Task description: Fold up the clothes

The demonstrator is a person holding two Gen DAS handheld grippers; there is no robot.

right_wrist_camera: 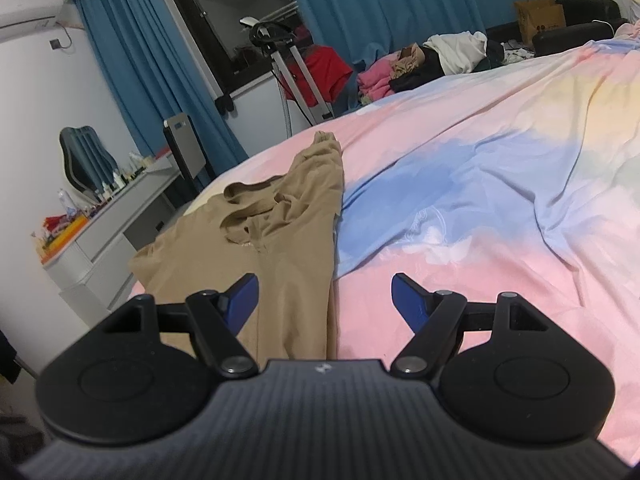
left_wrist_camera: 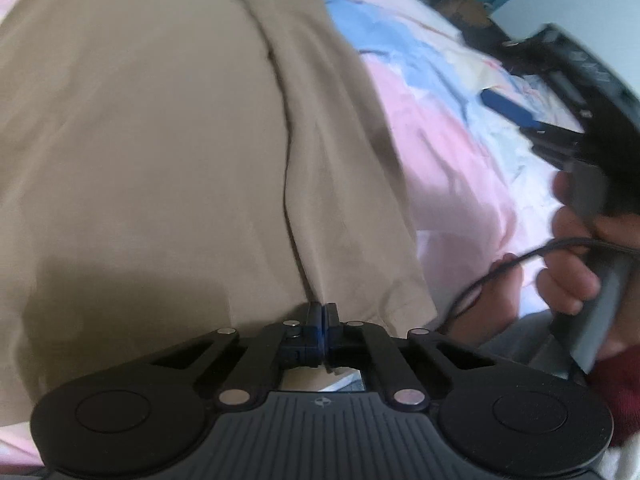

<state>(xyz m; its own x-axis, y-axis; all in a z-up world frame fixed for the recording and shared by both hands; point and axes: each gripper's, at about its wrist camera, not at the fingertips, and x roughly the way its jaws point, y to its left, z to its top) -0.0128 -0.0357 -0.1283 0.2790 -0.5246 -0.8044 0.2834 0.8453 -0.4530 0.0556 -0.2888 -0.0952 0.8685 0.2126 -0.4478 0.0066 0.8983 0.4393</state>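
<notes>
The tan garment [right_wrist_camera: 280, 240] lies spread on the bed [right_wrist_camera: 500, 200], on its pink and blue cover, one side folded over along a lengthwise crease. The left tool [left_wrist_camera: 323, 312] has its jaws pressed together at the garment's near edge; whether cloth is pinched between them I cannot tell. The right tool [right_wrist_camera: 324, 300] hangs over the garment's right edge, jaws wide apart and holding nothing.

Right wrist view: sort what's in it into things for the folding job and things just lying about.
For the job:
- tan garment spread on the pastel duvet
- right gripper, open above the garment's edge

Lying about:
- clothes pile at the far side of the bed
- paper bag
- cluttered desk
- blue curtains
</notes>
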